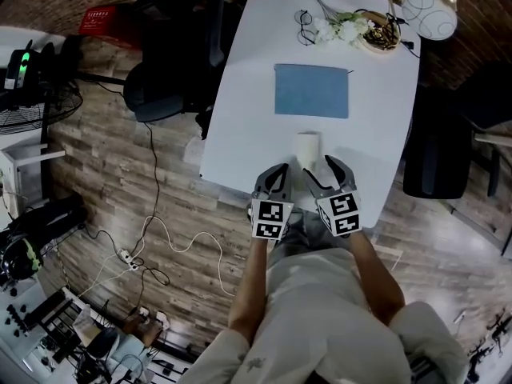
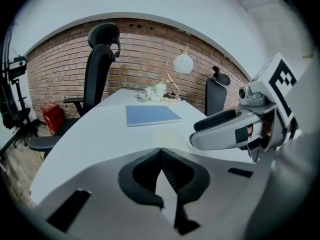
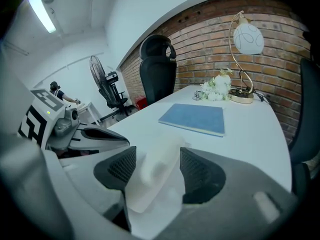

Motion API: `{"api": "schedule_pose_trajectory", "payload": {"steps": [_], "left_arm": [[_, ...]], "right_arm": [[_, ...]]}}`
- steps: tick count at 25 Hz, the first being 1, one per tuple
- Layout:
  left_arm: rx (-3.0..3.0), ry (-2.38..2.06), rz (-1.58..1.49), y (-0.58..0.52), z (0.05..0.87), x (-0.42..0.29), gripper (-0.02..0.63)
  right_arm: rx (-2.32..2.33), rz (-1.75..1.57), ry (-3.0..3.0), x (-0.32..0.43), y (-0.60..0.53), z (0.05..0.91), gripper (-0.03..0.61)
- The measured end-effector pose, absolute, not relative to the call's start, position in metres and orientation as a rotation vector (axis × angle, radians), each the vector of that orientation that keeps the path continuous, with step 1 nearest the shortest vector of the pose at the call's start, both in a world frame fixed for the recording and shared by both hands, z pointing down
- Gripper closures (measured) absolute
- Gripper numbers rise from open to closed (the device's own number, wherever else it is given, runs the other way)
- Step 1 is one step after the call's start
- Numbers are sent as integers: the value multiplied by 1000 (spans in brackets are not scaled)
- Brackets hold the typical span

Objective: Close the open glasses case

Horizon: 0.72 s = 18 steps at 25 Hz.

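Observation:
The white glasses case (image 1: 308,146) lies near the front edge of the white table (image 1: 240,126). In the right gripper view the case (image 3: 155,176) lies lengthwise between the two dark pads (image 3: 117,166) of my right gripper (image 3: 157,156). It is close against the right pad, with a gap on the left. I cannot tell how its lid stands. That gripper (image 1: 322,168) is open. My left gripper (image 1: 278,170) hovers just left of the case, jaws shut and empty (image 2: 160,151).
A blue notebook (image 1: 312,90) lies mid-table beyond the case. Spectacles (image 1: 304,24), white flowers (image 1: 340,29) and a globe lamp (image 1: 428,10) sit at the far end. Black office chairs (image 1: 172,62) stand on the left, another (image 1: 436,158) on the right. Cables cross the wooden floor.

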<state>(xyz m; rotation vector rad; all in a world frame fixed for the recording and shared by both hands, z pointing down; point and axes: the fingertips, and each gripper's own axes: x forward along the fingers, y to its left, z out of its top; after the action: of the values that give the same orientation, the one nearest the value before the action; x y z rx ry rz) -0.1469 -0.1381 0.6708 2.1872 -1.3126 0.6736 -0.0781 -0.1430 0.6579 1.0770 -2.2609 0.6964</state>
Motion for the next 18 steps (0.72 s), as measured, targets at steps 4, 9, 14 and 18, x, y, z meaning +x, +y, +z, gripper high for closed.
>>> {"api": "schedule_pose_trajectory", "payload": {"steps": [4, 9, 14, 18], "left_arm": [[2230, -1317, 652, -141, 653, -146, 611], [2289, -1323, 621, -141, 625, -145, 611], [2351, -1326, 581, -144, 597, -143, 611], [2394, -1324, 557, -146, 577, -141, 611]], "right_arm": [[1116, 678, -2280, -75, -144, 639, 302], [1165, 632, -2293, -68, -143, 618, 302], [1215, 572, -2313, -62, -143, 591, 302], [1250, 542, -2327, -58, -143, 574, 302]]}}
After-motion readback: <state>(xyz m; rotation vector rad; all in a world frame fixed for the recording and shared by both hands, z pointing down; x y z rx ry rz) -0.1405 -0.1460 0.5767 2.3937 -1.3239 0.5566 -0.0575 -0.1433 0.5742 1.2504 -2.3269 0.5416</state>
